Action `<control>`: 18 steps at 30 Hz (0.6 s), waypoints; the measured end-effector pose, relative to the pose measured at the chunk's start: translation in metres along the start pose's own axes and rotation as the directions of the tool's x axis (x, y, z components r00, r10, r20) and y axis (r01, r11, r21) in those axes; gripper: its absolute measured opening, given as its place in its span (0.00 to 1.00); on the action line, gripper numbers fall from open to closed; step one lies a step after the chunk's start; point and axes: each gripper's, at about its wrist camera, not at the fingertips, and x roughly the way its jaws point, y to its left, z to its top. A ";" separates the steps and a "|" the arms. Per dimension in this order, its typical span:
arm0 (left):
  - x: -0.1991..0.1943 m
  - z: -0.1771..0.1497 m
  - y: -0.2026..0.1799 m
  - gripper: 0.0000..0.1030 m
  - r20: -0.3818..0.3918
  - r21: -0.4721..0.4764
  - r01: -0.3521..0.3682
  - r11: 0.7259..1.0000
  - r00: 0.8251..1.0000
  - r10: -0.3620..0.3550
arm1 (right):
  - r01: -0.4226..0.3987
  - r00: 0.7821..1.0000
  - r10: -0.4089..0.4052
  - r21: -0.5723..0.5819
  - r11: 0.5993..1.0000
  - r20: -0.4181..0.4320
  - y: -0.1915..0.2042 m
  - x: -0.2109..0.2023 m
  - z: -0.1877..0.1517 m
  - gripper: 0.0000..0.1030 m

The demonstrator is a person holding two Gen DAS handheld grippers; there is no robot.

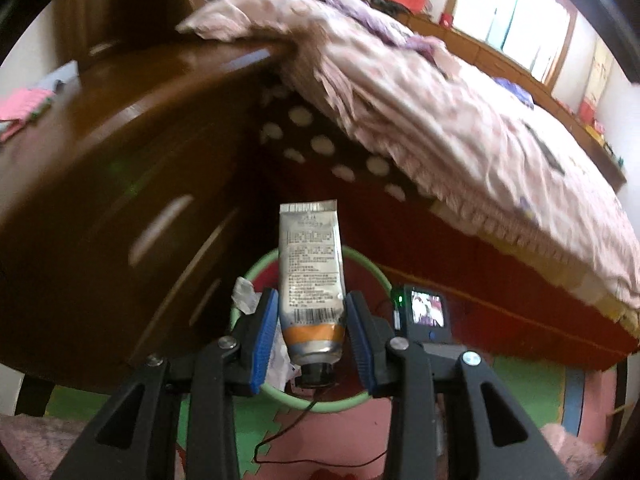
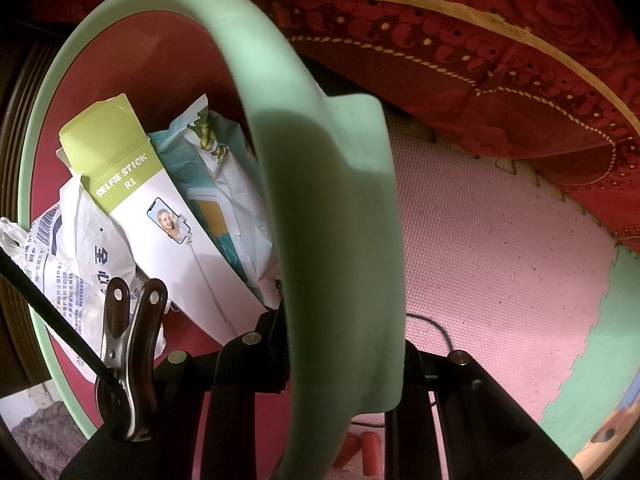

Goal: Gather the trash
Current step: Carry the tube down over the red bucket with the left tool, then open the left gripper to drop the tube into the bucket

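A silver-and-orange tube (image 1: 311, 280) is clamped between the blue fingers of the left gripper (image 1: 312, 332), cap end nearest, held above the green-rimmed bin (image 1: 376, 276) on the floor beside the bed (image 1: 460, 120). The bin rim (image 2: 328, 200) is pinched by the right gripper (image 2: 340, 360). A selfie-stick box (image 2: 168, 224), wipes pack (image 2: 224, 184) and crumpled wrappers (image 2: 80, 248) are already inside. Release of the tube is judged left.

- A white and lime-green cardboard box (image 2: 132, 184) in the bin reads "SELFIE STICK R1", above a picture of a phone showing a smiling woman.
- The silver tube (image 1: 311, 276) carries a barcode and small print, too fine to read.
- A crumpled white bag (image 2: 76, 256) shows Chinese print and a barcode, unreadable.
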 end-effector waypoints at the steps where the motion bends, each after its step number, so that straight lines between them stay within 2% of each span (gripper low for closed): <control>1: 0.009 -0.004 -0.002 0.36 -0.010 0.007 -0.003 1.000 1.000 0.003 | 0.000 1.000 0.000 -0.001 1.000 0.000 0.000 0.000 0.000 0.21; 7: 0.070 -0.027 -0.006 0.36 -0.106 0.012 0.001 1.000 0.994 0.000 | 0.000 1.000 0.000 -0.011 1.000 0.011 0.002 -0.001 0.000 0.21; 11: 0.108 -0.041 0.000 0.36 -0.174 0.003 -0.011 1.000 0.985 0.012 | 0.000 0.999 0.002 -0.033 0.999 0.037 0.006 -0.003 0.001 0.21; 18: 0.152 -0.056 0.014 0.36 -0.251 -0.009 -0.009 1.000 0.968 0.006 | -0.020 0.996 0.026 -0.064 0.998 0.086 0.011 -0.007 0.005 0.21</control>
